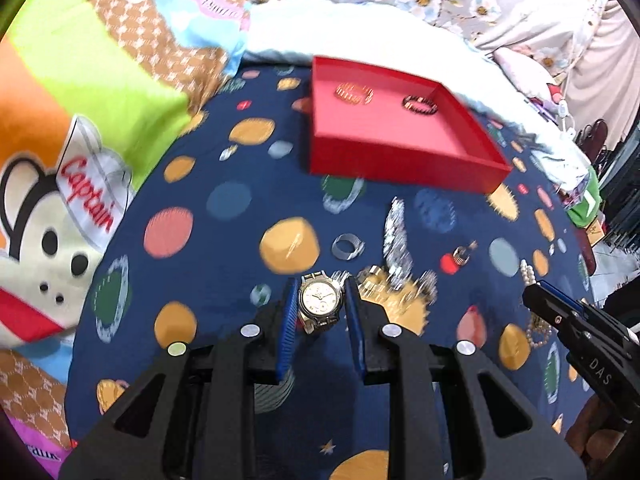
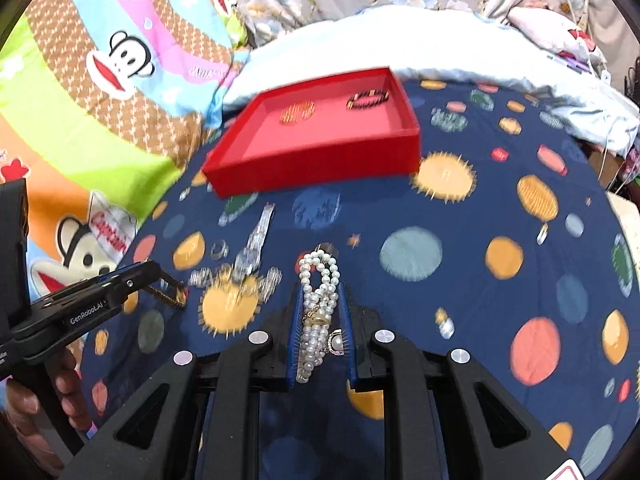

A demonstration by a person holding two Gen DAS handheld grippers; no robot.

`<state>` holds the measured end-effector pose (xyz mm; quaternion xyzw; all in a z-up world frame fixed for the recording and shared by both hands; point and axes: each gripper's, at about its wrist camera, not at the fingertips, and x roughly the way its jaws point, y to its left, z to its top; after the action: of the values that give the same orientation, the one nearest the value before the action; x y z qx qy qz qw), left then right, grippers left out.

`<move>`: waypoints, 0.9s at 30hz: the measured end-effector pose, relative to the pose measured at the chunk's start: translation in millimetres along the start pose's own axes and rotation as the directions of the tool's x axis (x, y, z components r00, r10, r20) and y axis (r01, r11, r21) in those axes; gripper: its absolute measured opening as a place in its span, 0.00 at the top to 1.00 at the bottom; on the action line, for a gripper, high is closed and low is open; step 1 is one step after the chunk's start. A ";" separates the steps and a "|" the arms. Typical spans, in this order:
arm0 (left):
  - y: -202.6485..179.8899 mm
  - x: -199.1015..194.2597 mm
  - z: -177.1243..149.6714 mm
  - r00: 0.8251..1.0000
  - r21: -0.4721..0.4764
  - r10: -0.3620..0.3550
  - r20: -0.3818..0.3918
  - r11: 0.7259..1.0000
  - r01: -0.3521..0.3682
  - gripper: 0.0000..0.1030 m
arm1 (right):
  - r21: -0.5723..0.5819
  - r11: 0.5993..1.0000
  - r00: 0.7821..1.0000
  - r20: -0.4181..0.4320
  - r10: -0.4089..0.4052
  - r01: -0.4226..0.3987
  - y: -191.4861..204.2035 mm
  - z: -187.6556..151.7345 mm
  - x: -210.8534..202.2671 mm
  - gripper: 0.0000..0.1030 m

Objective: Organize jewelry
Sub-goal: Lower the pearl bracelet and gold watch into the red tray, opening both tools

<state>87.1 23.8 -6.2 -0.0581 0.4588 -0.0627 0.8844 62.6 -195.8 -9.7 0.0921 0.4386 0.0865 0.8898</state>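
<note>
We are gripping a watch (image 1: 320,300) in the left gripper (image 1: 322,298) and pearls (image 2: 319,304) in the right gripper (image 2: 320,300); next, we carry both to the red tray (image 1: 400,160).

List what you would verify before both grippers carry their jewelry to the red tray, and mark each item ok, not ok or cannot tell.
1. Left gripper shut on the watch: ok.
2. Right gripper shut on the pearl bracelet: ok.
3. Red tray has bare floor free: ok.
4. Gold bangle and dark bracelet already inside: ok.
5. Grip firmness: cannot tell.
6. Silver ring and silver chain put away: not ok.
</note>
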 end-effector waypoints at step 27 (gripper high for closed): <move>-49.5 75.6 188.0 0.981 0.081 -0.021 0.191 0.997 0.006 0.78 | 0.041 0.998 0.992 0.125 0.033 -0.038 -39.3 185.3 92.4 0.84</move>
<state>281.4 -28.9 48.5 -0.0314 0.3682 -0.0811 0.9257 268.5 -228.4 21.0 0.1241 0.3825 0.0870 0.9114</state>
